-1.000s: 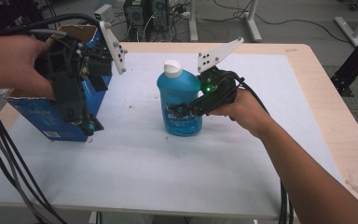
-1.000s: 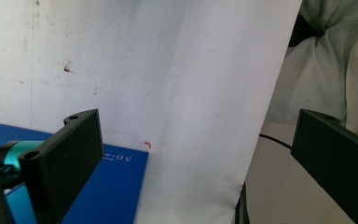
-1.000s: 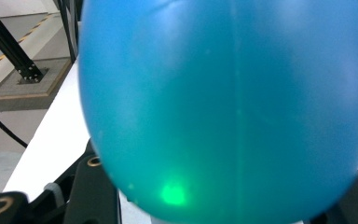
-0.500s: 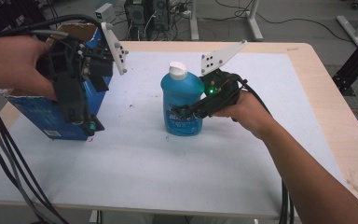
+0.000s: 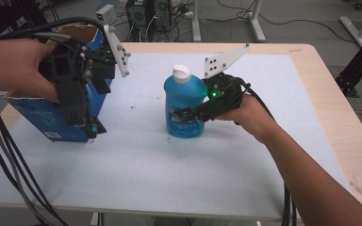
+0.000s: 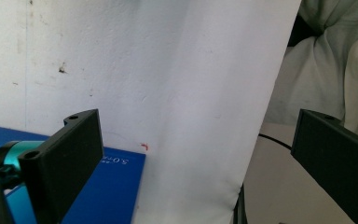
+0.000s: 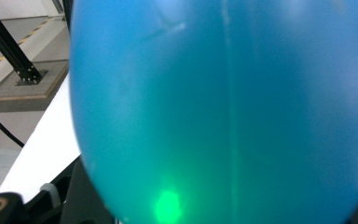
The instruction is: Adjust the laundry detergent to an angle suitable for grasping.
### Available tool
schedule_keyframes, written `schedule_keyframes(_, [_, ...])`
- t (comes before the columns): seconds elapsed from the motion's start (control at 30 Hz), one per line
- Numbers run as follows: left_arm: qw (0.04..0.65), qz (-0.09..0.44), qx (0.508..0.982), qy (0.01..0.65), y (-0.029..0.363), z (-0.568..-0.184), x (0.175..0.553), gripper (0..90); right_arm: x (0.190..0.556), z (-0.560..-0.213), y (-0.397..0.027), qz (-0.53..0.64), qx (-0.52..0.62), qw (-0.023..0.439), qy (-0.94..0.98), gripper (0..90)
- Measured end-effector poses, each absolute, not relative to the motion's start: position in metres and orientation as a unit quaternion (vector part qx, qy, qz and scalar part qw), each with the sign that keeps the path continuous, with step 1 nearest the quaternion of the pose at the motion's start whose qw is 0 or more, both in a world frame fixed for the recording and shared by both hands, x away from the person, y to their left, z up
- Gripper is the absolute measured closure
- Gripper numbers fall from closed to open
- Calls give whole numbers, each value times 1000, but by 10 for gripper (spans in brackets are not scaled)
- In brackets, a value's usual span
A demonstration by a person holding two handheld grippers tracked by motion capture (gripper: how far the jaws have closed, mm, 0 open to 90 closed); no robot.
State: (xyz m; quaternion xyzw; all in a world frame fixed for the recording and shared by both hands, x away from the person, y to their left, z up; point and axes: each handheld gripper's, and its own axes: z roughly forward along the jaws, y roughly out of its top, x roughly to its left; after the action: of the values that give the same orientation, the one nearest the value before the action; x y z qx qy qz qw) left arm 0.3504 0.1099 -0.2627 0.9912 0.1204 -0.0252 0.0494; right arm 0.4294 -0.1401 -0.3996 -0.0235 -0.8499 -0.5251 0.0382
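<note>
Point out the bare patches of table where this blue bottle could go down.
The white mat is free along the near edge, in front of the blue bottle and blue box. Also free: the far right corner behind the right gripper. The strip between box and bottle is narrow, with the left gripper hovering beside it.

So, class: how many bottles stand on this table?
1. The blue bottle stands mid-table, between the right gripper's jaws. More may be hidden inside the blue box at the left.
</note>
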Motion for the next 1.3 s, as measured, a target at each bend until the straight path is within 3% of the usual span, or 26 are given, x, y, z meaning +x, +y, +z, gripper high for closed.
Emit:
schedule_keyframes(0.43, [51,-26,991,122,110,-263,350,23,432,-398,-140,-521,-45,47,-851,311])
schedule_keyframes(0.53, [51,-28,991,123,109,-263,350,23,433,-397,-140,-517,-64,45,-852,219])
schedule_keyframes(0.93, [49,-28,991,122,109,-265,352,23,428,-391,-143,-512,-53,40,-857,217])
schedule_keyframes(0.97, [50,-29,991,121,109,-265,351,23,427,-390,-143,-511,-55,36,-857,206])
schedule_keyframes(1.0, [51,-29,991,122,109,-265,351,23,426,-390,-143,-507,-58,34,-859,136])
schedule_keyframes(1.3, [53,-29,991,123,110,-266,351,23,422,-384,-147,-497,-71,15,-865,121])
